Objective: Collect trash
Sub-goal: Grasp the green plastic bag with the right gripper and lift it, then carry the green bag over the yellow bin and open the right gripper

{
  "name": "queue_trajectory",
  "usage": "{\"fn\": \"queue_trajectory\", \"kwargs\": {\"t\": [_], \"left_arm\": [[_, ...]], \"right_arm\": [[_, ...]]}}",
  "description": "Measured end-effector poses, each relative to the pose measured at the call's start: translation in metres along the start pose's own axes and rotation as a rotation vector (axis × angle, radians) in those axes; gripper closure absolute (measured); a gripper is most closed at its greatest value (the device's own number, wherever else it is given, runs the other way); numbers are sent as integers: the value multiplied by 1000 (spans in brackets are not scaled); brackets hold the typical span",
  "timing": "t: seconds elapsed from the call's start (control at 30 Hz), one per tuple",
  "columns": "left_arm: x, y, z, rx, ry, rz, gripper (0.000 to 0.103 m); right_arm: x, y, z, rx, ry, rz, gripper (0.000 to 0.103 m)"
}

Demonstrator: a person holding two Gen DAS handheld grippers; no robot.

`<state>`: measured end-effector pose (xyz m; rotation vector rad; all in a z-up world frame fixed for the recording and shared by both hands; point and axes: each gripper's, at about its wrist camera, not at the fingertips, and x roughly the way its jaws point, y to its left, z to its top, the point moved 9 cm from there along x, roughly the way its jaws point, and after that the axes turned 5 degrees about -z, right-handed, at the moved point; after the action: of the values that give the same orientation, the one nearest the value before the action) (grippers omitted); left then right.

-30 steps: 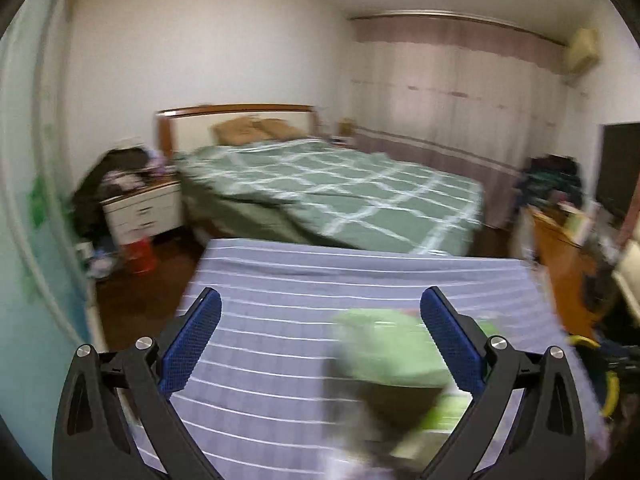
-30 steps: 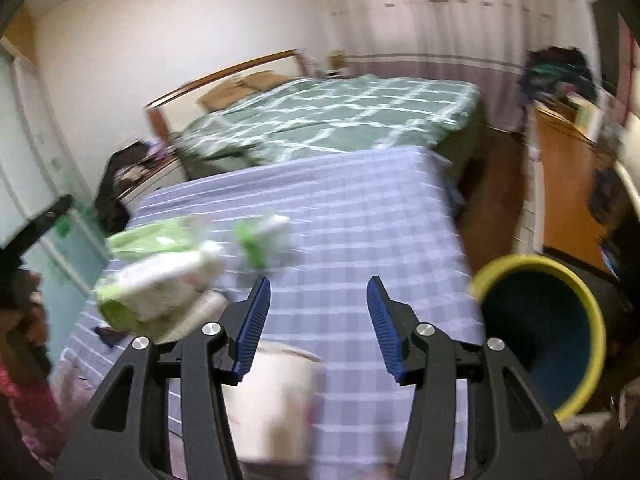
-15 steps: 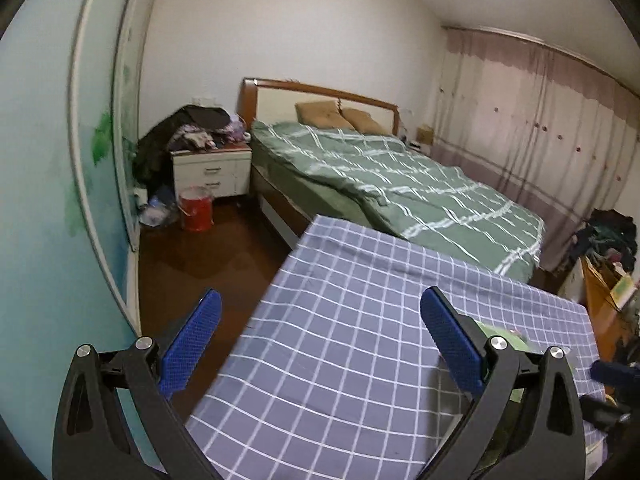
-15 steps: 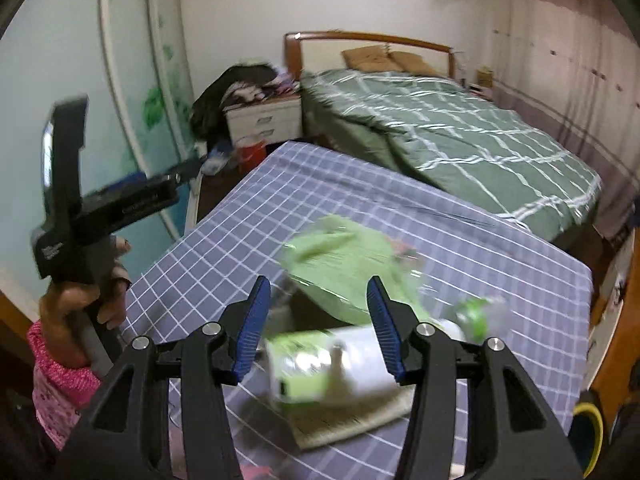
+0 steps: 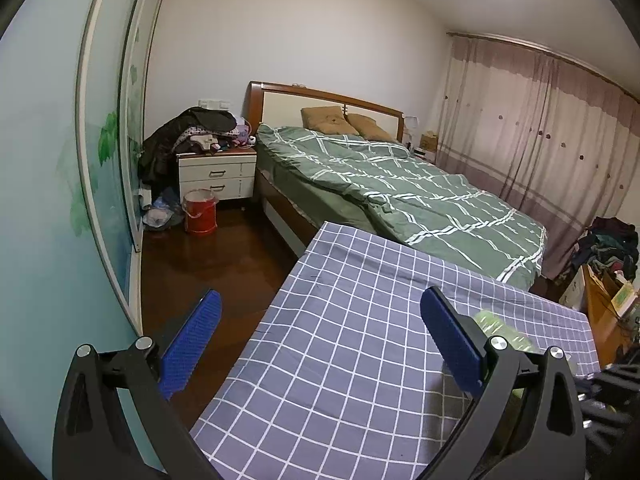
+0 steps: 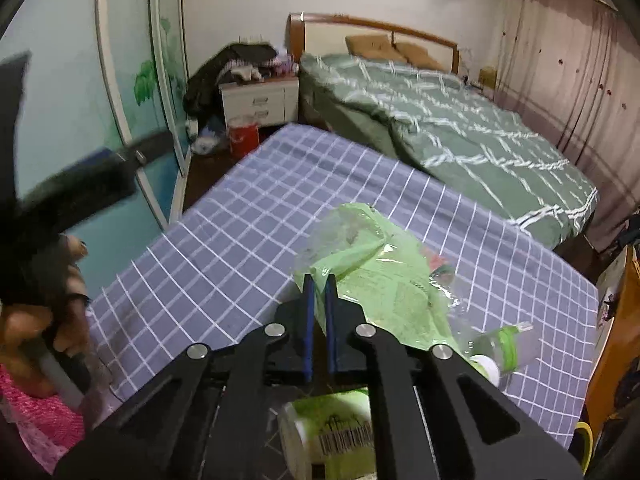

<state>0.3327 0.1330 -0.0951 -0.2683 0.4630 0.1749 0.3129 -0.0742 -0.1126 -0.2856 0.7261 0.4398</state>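
Note:
A green plastic bag lies crumpled on the blue checked tablecloth. My right gripper is shut on the near edge of the bag. A clear bottle with a green label lies to the right of the bag, and a green-and-white paper cup sits under the gripper body. My left gripper is open and empty over the table's left edge; a bit of the green bag shows behind its right finger.
A bed with a green quilt stands beyond the table. A white nightstand piled with clothes and a red bucket are at the left wall. A yellow-rimmed bin shows at the lower right corner.
My right gripper has closed from open onto the green bag's edge. My left gripper swung left away from the trash and now hangs over the table's left edge.

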Motion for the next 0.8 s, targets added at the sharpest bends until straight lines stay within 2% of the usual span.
{"fn": "queue_trajectory", "kwargs": {"t": [0.13,0.3,0.43,0.53,0.7,0.8], "left_arm": [[-2,-7,-2,16,-6,-14,5],[-2,-16,-5,41,3,-36,5],[-2,-25,-8,61,5,-58,5],[-3,-29,-9,61,5,-80,5],[-6,-34,-10,59,0,-110,5],[-6,-38,-10,70,-3,-115,5]], "right_arm": [[-32,-16,12,28,-99,-34,98],[-71,-64,7,127,-189,-128,98],[-102,-134,-18,232,-220,-289,98],[-117,-184,-46,315,-209,-392,98],[-132,-280,-113,473,-127,-591,98],[-129,-317,-150,543,-65,-645,98]]}}
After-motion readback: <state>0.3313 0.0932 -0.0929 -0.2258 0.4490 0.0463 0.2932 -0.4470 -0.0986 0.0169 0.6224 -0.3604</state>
